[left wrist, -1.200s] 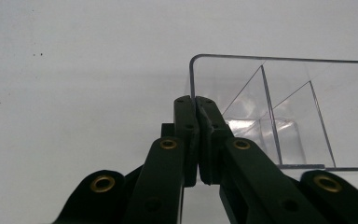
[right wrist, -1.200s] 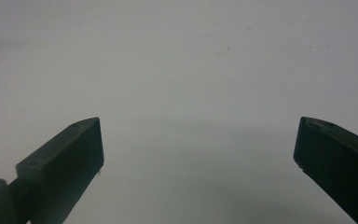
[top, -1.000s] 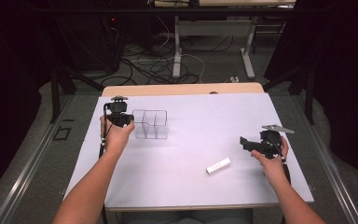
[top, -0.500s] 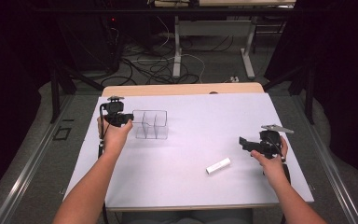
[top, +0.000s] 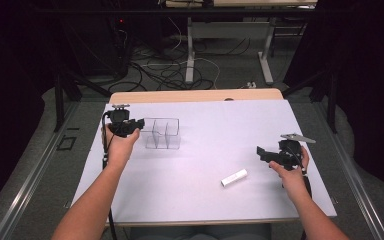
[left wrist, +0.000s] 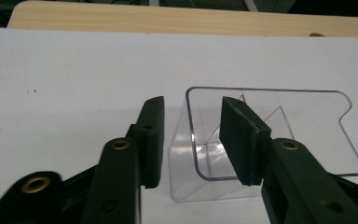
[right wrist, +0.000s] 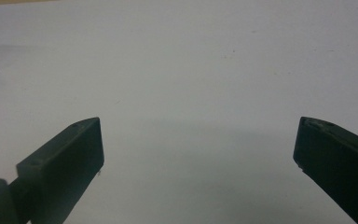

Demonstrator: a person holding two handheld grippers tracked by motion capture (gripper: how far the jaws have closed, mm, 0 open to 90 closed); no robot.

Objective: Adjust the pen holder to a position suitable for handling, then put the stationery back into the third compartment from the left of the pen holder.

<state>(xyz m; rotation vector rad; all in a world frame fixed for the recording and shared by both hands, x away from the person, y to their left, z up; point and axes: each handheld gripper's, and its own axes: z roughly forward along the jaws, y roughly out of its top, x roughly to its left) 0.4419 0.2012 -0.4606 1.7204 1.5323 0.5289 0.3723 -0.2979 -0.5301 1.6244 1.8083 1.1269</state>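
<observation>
Left gripper view: your left gripper just opened, jaws straddling the box wall, pads clear; right gripper wide open, empty.

The tongs, just opening, straddle the near wall of a clear plastic box on white paper.

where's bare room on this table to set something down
Widest bare stretch: the white table cover between the clear plastic divided box and the right gripper. Also bare is the near strip between both forearms, left of the small white cylinder. It is crowded at the box's left wall, which the left gripper straddles, its jaws having just been opening.
</observation>
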